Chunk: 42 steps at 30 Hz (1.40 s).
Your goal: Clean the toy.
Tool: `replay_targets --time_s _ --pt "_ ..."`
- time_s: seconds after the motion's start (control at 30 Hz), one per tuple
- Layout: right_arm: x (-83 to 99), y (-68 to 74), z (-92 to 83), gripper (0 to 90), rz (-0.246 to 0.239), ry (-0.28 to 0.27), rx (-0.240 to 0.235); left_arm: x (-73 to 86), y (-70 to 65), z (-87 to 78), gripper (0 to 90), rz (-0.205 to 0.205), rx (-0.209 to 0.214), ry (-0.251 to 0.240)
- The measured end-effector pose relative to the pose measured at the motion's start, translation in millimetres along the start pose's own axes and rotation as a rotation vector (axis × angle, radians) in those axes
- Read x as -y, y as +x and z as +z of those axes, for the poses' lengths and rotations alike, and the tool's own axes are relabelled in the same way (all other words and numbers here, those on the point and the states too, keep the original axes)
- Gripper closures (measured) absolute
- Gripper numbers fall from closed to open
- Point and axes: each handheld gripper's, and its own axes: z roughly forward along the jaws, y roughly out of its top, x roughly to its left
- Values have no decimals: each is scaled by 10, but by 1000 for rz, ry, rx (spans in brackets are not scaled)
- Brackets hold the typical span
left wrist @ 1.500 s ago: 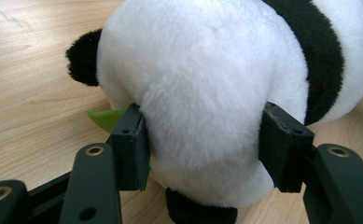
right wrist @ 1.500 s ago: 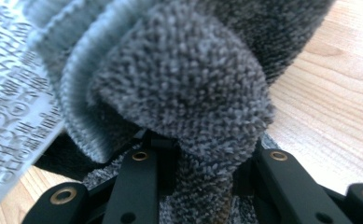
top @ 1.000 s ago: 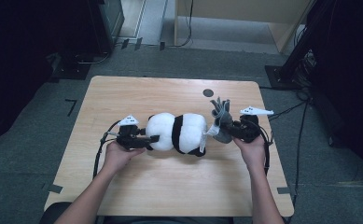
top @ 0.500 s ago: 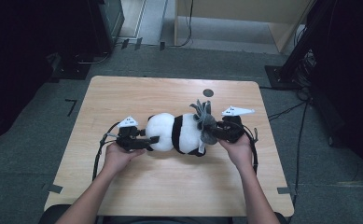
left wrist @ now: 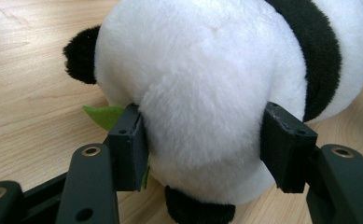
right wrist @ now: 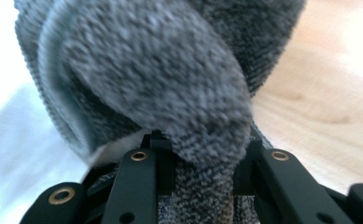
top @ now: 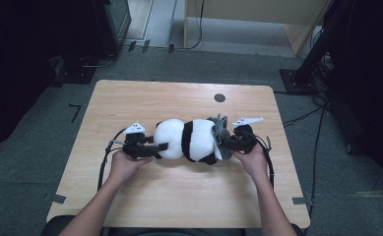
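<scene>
A: Lying on its side across the middle of the high view, the panda plush (top: 189, 140) is resting on the wooden tabletop (top: 179, 191), white rump toward the left of the frame.

B: And the left gripper (top: 154, 146) is clamping that rump. In the left gripper view its fingers (left wrist: 129, 147) are pressing into the white fur on both sides, half closed around it, with a green leaf (left wrist: 105, 115) poking out beside one of them.

A: At the panda's other end, right of centre in the frame, the right gripper (top: 228, 143) is holding a grey knitted cloth (top: 220, 132) against the toy.

B: Its fingers (right wrist: 163, 163) are standing narrow, pinching a bunched fold of that cloth at the bottom of its own view.
</scene>
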Motion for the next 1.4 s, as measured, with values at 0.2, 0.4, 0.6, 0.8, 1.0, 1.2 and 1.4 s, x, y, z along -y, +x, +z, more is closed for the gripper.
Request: replay_targets --time_s 0.2,0.4,0.6,0.8,1.0,1.2,1.4 --pt "43 -104 110 688 34 48 -54 1 0 0 398 2 0 0" --pt "19 -152 24 689 25 60 21 2 1 -6 396 9 -1 8" --pt "-103 -106 -369 691 20 -82 82 1 0 -7 394 9 -2 9" --pt "-381 331 -696 693 -66 -257 37 -14 -29 -9 407 -10 -9 4" --pt "-560 939 -474 694 -194 -239 -80 -28 -69 -12 418 -21 -12 14" --pt "-546 1412 -42 694 -278 -146 -185 -29 -75 -8 417 -30 -13 9" --pt "-425 1484 348 695 -273 -55 -208 -24 -74 -10 419 -34 -11 9"
